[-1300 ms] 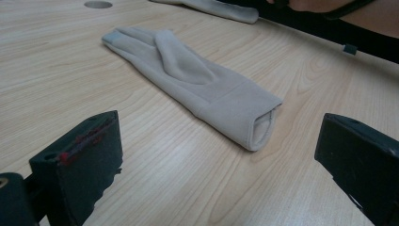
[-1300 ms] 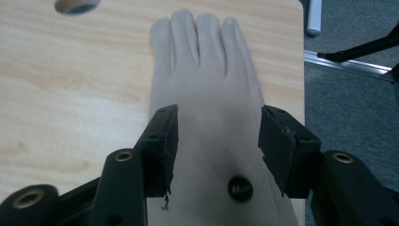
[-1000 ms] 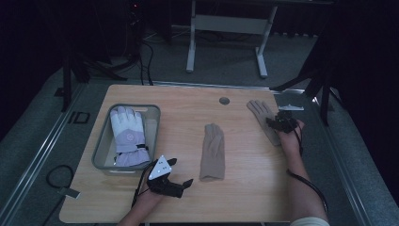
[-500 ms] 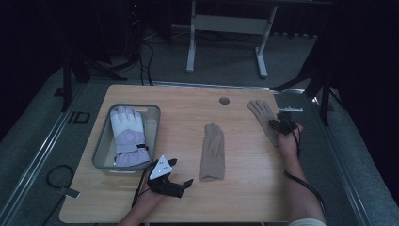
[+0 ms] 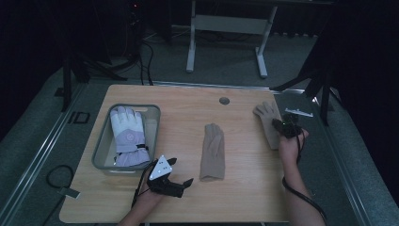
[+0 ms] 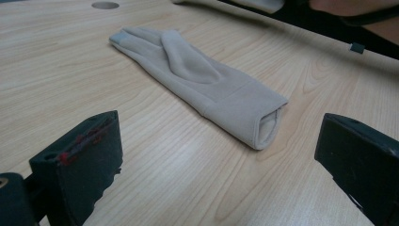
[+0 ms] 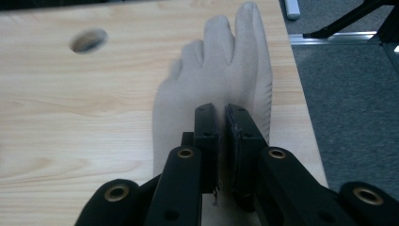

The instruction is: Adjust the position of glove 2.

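Note:
A beige knit glove lies flat mid-table, cuff towards me; in the left gripper view this glove lies just ahead of the jaws. My left gripper rests near the front edge, left of the cuff, open with nothing between its jaws. A second beige glove lies by the right edge. My right gripper is shut on its cuff end; in the right gripper view the jaws pinch the fabric, and the glove's fingers point away.
A grey bin at the left holds a white and lilac padded glove. A round cable hole sits near the table's far edge. The right glove lies close to the table's right edge, with floor beyond.
The right hand has shifted a little towards me and upward with the glove's cuff end in its jaws. The left gripper and the middle glove have stayed put.

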`<state>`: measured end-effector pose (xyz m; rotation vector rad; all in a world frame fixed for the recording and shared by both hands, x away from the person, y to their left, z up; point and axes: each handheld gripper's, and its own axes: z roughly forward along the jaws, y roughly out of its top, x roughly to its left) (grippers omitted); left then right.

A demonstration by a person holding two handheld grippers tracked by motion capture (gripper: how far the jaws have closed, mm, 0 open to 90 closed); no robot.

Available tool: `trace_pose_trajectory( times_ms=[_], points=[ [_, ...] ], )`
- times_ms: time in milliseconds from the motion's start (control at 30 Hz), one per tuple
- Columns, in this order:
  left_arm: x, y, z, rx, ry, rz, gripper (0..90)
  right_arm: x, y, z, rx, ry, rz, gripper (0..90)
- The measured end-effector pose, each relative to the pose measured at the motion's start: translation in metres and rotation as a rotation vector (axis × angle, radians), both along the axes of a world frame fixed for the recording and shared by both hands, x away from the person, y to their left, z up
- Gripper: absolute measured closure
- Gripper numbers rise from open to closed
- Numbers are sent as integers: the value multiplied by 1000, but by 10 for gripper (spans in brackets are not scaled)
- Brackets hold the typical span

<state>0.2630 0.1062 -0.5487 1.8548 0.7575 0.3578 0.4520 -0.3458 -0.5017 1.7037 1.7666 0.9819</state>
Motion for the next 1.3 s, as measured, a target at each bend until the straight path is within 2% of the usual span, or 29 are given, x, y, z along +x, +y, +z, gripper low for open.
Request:
trace_pose_trajectory(
  times_ms=[33, 67, 167, 233, 267, 300, 333, 567, 667, 733, 767, 833, 867, 967, 1033, 1167, 1300],
  points=[
    [0, 0, 0, 2, -2, 4, 16, -7, 2, 3, 2, -10, -6, 834],
    [0, 0, 0, 2, -4, 7, 16, -17, 3, 7, 25, -21, -23, 834],
    [1, 0, 1, 4, -10, 9, 16, -37, 7, 11, 42, -31, -44, 834],
    [0, 0, 2, -1, -14, 11, 15, -48, 9, 11, 71, -31, -57, 834],
    [1, 1, 3, 2, -15, 9, 16, -52, 11, 11, 72, -24, -55, 834],
    [1, 1, 3, 2, -17, 9, 16, -56, 13, 11, 51, -20, -55, 834],
    [1, 1, 3, 1, -18, 9, 16, -63, 14, 11, 52, -28, -59, 834],
    [1, -1, 1, 9, -16, -2, 16, -92, 19, 3, 75, -3, -56, 834],
    [1, -1, 2, 5, -17, -4, 16, -103, 22, -1, 75, -5, -70, 833],
    [0, -1, 2, 5, -19, -2, 16, -110, 23, -4, 95, -4, -84, 832],
    [0, -1, 2, 2, -18, -2, 16, -114, 25, -7, 67, -8, -100, 831],
    [0, -1, 2, 3, -20, -3, 16, -115, 25, -10, 78, 7, -99, 830],
    [0, -1, 3, 1, -20, -5, 16, -116, 26, -17, 91, 32, -96, 828],
    [0, 0, 3, 2, -20, -6, 16, -116, 26, -35, 65, 78, -103, 823],
    [0, 0, 2, 3, -19, -7, 16, -114, 25, -43, 67, 101, -96, 815],
    [0, -1, 1, 9, -16, -15, 16, -114, 27, -44, 56, 94, -91, 782],
    [-1, -2, 1, 10, -15, -23, 16, -116, 24, -39, 71, 76, -70, 661]
  ],
)
